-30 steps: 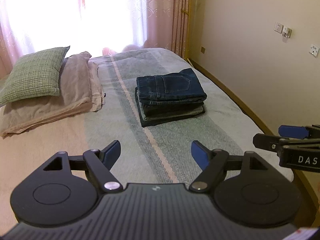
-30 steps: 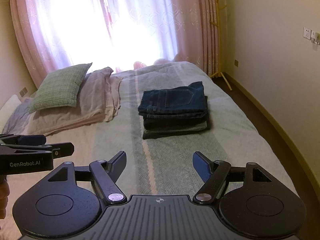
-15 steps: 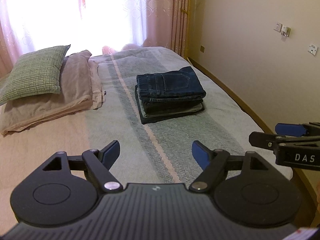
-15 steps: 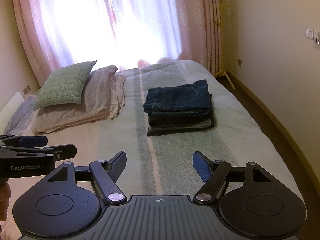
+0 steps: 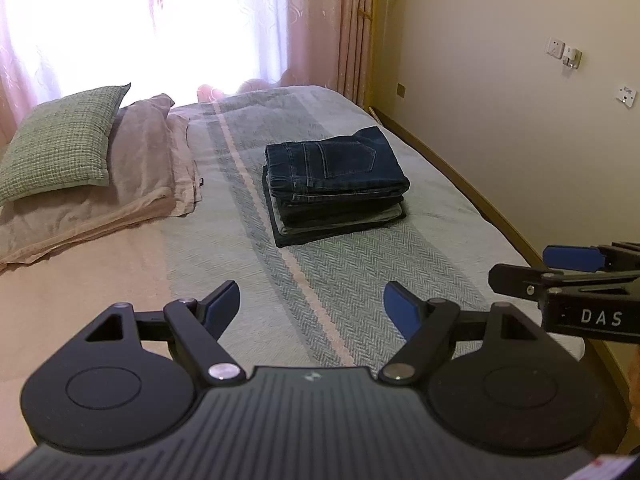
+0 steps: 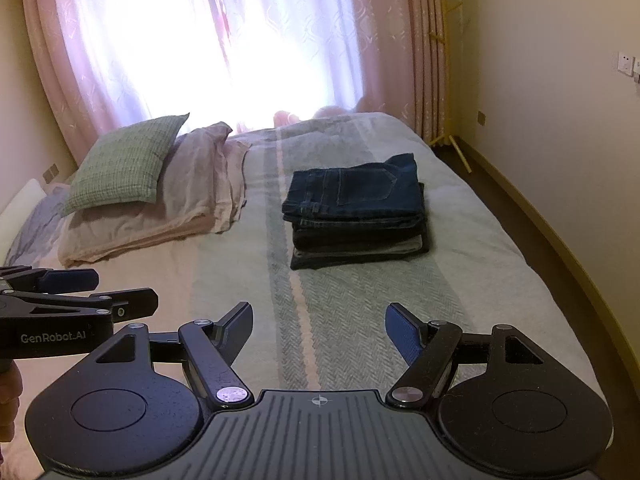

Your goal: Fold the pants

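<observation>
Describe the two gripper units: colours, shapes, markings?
Left hand-held gripper and right hand-held gripper: matte black, ribbed bodies, twin round discs, silver pivot screws, blue finger pads. White side lettering: "GenRobot.AI" on the left, "DAS" on the right. No cables visible.

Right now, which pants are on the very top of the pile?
The dark blue jeans with the back pocket showing. They lie on top of the stack; the darker and grey folded pairs sit underneath.

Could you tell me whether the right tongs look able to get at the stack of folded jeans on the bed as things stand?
Probably yes. The right tongs are open and empty, and only bare blanket lies between them and the jeans. The left tongs sit off to the side, so nothing blocks the way.
</observation>
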`<state>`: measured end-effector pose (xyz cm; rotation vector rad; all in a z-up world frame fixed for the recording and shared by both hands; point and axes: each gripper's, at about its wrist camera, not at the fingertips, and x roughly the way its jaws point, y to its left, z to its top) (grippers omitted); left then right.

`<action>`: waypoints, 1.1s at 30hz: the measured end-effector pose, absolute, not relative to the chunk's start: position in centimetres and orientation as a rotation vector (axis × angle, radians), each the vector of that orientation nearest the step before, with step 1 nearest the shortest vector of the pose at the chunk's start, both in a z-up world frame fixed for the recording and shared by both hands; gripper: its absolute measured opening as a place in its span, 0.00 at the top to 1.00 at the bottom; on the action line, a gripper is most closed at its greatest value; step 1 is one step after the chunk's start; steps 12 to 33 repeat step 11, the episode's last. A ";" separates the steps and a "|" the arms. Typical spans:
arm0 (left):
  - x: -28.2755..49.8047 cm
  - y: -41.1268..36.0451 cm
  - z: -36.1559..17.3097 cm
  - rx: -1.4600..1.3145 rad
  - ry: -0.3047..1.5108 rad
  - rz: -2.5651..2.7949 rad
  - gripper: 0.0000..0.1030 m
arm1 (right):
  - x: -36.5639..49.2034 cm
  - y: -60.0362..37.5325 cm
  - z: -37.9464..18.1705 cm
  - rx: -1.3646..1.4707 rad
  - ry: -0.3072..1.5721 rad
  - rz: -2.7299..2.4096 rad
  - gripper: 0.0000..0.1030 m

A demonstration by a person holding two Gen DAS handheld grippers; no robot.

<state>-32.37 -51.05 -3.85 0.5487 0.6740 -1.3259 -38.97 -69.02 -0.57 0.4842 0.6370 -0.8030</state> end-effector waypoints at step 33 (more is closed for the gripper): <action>-32.8 -54.1 -4.2 0.554 0.687 -1.312 0.22 | -38.6 -71.7 -0.7 0.483 0.658 -0.792 0.32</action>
